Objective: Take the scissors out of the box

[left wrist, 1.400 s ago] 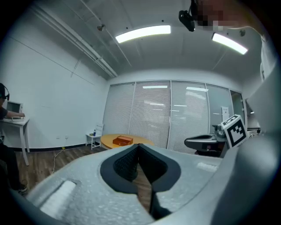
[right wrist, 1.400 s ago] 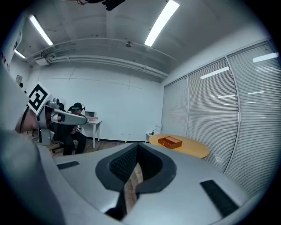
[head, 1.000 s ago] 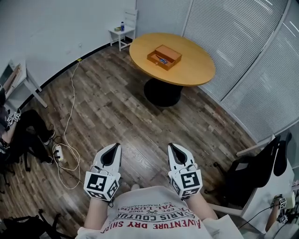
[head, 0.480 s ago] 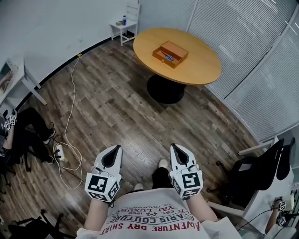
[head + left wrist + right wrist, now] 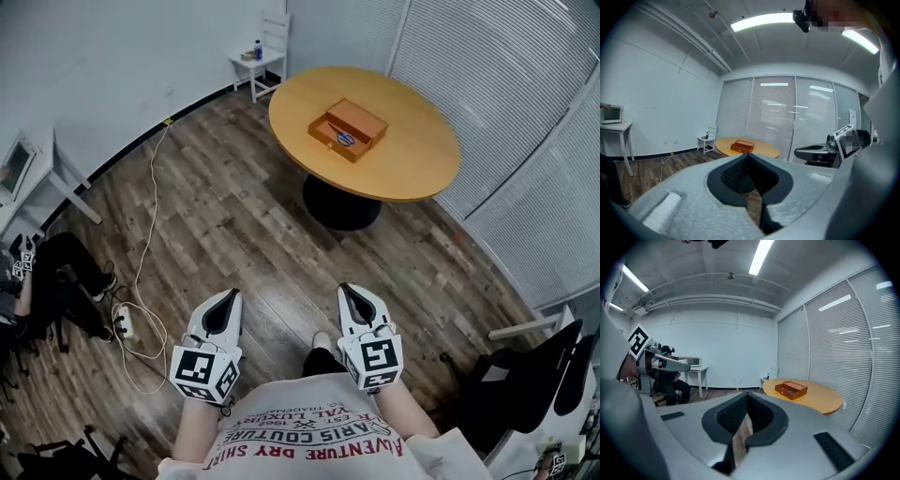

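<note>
An open wooden box (image 5: 349,129) lies on the round wooden table (image 5: 412,159) far ahead of me. Inside its tray shows a bit of blue, the scissors (image 5: 344,139). My left gripper (image 5: 232,292) and right gripper (image 5: 345,289) are held side by side low in the head view, over the wood floor and well short of the table. Both are shut with nothing between the jaws. The left gripper (image 5: 747,155) looks along its jaws at the box (image 5: 742,146). In the right gripper view the right gripper (image 5: 747,393) has the box (image 5: 791,389) ahead to its right.
A small white chair (image 5: 264,54) with a bottle stands by the far wall. A cable and power strip (image 5: 124,323) lie on the floor at left, near a seated person (image 5: 52,277) and a white desk (image 5: 33,173). A black office chair (image 5: 530,375) is at right; blinds line the right wall.
The table and box have drawn nearer and shifted slightly right in the head view as I walk forward. Both grippers stay shut and keep their place before me.
</note>
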`<state>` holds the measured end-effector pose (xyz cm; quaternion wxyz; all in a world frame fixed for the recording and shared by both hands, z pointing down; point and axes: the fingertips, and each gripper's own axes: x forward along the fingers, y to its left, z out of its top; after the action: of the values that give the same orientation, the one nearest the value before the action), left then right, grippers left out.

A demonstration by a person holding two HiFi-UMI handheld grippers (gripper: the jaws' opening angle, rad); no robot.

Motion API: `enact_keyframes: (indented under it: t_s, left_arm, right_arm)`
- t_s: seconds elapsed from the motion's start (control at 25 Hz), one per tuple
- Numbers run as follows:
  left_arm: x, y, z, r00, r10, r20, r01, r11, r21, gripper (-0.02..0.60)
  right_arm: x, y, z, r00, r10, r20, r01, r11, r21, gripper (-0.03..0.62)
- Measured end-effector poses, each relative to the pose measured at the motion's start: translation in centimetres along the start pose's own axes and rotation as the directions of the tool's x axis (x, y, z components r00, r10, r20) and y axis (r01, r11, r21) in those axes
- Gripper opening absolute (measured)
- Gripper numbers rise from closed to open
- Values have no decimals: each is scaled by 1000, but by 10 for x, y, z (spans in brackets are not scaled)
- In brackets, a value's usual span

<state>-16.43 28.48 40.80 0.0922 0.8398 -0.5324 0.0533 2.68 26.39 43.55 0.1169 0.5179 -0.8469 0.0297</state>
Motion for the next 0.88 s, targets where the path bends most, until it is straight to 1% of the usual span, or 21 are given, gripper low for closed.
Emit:
enact_keyframes:
  t_s: [0.12,0.24,0.36,0.48,0.68,0.88]
  left_arm:
    - [49,-3,12,1000,26,-1,-26,1000,-15,9]
    - [100,-12,28,1000,29,11,-28,999,-27,9]
    - [146,-17,42,999,38,30,-37,999,-32,9]
    - [184,-22,48,999,43,30,-42,999,-31,9]
    - [233,-32,47,1000,4,-15,-5,1000,-15,9]
    - [275,-23,45,998,-38,-39,38,999,-4,9]
  right_arm:
    - [29,-45,8,1000,14,0,-14,1000,1,8]
    - [55,-92,17,1000,24,2,-24,1000,-13,8]
    - [74,-133,27,1000,18,22,-17,999,-46,8]
    - [91,-167,29,999,15,29,-14,999,-51,8]
    - [118,-202,20,1000,6,5,-6,1000,-7,8]
    - [147,-221,14,1000,-11,-10,11,999,34,8]
